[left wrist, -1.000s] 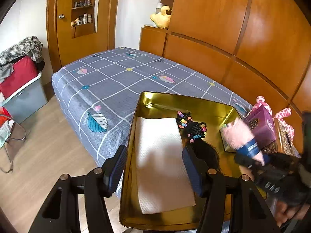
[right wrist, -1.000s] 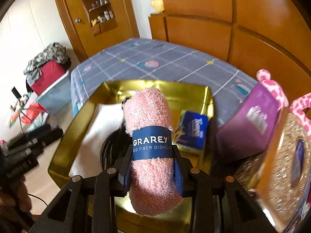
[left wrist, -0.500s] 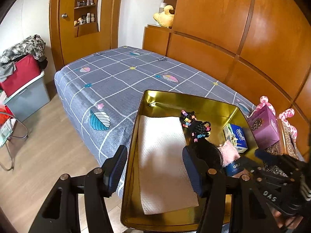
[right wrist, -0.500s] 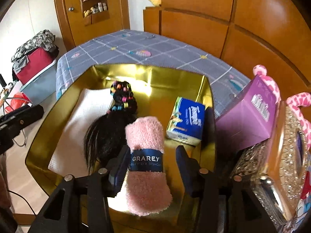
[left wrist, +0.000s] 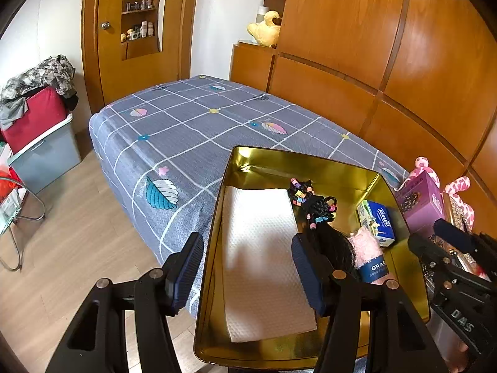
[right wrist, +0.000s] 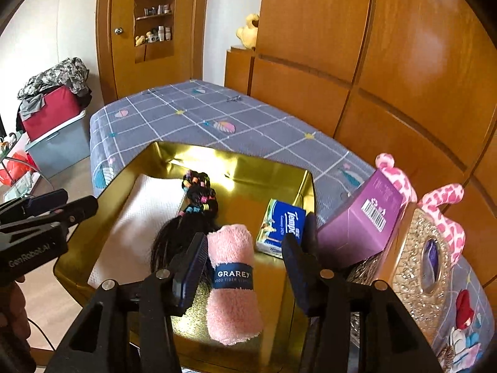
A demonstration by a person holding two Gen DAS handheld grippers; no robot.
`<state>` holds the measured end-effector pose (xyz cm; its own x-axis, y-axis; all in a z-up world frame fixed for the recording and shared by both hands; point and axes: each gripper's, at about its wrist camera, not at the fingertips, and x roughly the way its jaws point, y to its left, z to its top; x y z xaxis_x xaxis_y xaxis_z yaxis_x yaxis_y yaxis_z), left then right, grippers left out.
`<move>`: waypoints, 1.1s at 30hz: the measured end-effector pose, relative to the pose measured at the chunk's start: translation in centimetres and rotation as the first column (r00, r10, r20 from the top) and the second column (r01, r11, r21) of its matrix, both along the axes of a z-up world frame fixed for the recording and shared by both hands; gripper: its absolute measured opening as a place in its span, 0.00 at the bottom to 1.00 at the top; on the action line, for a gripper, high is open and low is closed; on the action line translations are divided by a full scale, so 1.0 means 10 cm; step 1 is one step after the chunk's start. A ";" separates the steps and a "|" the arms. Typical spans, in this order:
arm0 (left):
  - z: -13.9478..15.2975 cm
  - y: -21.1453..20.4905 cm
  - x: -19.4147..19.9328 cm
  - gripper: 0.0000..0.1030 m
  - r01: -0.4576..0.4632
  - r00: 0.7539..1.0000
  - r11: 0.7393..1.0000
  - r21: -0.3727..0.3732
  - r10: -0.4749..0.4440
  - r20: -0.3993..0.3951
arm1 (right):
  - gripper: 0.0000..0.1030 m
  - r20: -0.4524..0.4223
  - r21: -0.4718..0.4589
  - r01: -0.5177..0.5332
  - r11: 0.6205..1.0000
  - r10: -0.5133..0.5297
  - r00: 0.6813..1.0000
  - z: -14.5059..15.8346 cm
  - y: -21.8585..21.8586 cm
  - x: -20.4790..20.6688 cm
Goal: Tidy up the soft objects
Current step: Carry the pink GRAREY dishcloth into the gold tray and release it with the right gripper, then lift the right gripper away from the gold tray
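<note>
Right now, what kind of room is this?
Most likely a bedroom: a bed with a checked cover, wooden wardrobe panels beside it, and a yellow plush toy on a cabinet.

A: Left gripper (left wrist: 247, 267): matte black frame, two angled black arms, a silver screw head on each, dark blue ribbed pads (left wrist: 306, 275) on the fingers.

B: Right gripper (right wrist: 243, 269) is the same build: black arms, silver screws, blue pads (right wrist: 192, 269).

A: Markings? Taking the gold tray (right wrist: 292, 283) as landmark.

B: Seen from the right wrist, the black body left of the tray carries pale lettering, "GenRobotAI". From the left wrist, the body right of the tray shows "DAS".

A: Cables?

B: A thin dark cable below that lettered body, left of the tray.
</note>
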<state>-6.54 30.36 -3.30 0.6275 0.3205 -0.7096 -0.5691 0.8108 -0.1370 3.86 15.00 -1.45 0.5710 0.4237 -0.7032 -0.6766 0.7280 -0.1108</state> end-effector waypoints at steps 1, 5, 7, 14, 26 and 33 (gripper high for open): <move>0.00 0.00 0.00 0.58 -0.001 1.000 1.000 0.001 0.001 0.001 | 0.48 0.007 0.000 -0.002 1.000 0.002 1.000 0.02 0.00 -0.02; 0.02 -0.01 -0.02 0.58 -0.002 1.000 1.000 0.006 0.002 0.000 | 0.48 0.044 0.006 -0.017 1.000 0.017 0.999 0.11 0.00 -0.10; 0.02 -0.02 -0.03 0.58 -0.001 1.000 1.000 0.008 0.001 0.000 | 0.48 0.058 0.008 -0.023 1.000 0.022 0.998 0.14 0.01 -0.13; 0.04 -0.06 -0.03 0.58 0.005 1.000 1.000 0.016 -0.004 -0.005 | 0.48 0.104 0.013 -0.036 0.999 0.034 0.994 0.24 -0.01 -0.23; 0.15 -0.26 -0.02 0.58 0.067 0.998 0.997 0.048 -0.067 0.008 | 0.48 0.127 0.041 -0.036 0.999 0.030 0.991 0.35 -0.14 -0.29; 0.28 -0.67 0.12 0.58 0.237 0.971 0.967 0.090 -0.239 0.016 | 0.48 0.115 0.082 0.087 0.993 -0.096 0.989 0.39 -0.64 -0.12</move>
